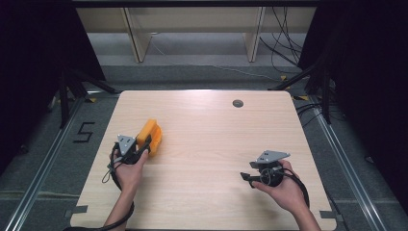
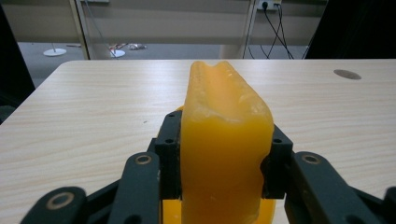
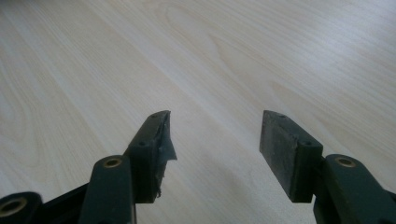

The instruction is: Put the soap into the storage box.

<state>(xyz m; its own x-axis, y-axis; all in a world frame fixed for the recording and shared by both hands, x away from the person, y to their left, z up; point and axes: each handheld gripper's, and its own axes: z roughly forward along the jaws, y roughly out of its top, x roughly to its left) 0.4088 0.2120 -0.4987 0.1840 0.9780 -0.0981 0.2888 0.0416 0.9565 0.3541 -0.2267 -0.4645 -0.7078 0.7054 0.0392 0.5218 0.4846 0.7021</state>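
An orange, waxy-looking block (image 1: 151, 133) stands on edge at the left of the wooden table (image 1: 216, 134). My left gripper (image 1: 146, 144) is shut on it, a person's hand behind the gripper. In the left gripper view the block (image 2: 224, 116) rises between the two black pads (image 2: 169, 154), which press its sides, and its notched top points away from me. My right gripper (image 1: 246, 177) lies low at the table's right front, pointing left, held by the other hand. In the right gripper view its jaws (image 3: 215, 126) stand open over bare wood with nothing between them.
A small round dark grommet (image 1: 237, 103) sits in the tabletop near the far edge, also in the left gripper view (image 2: 347, 74). Beyond the table are shelf legs (image 1: 137, 38), floor cables (image 1: 284, 48) and dark curtains at both sides.
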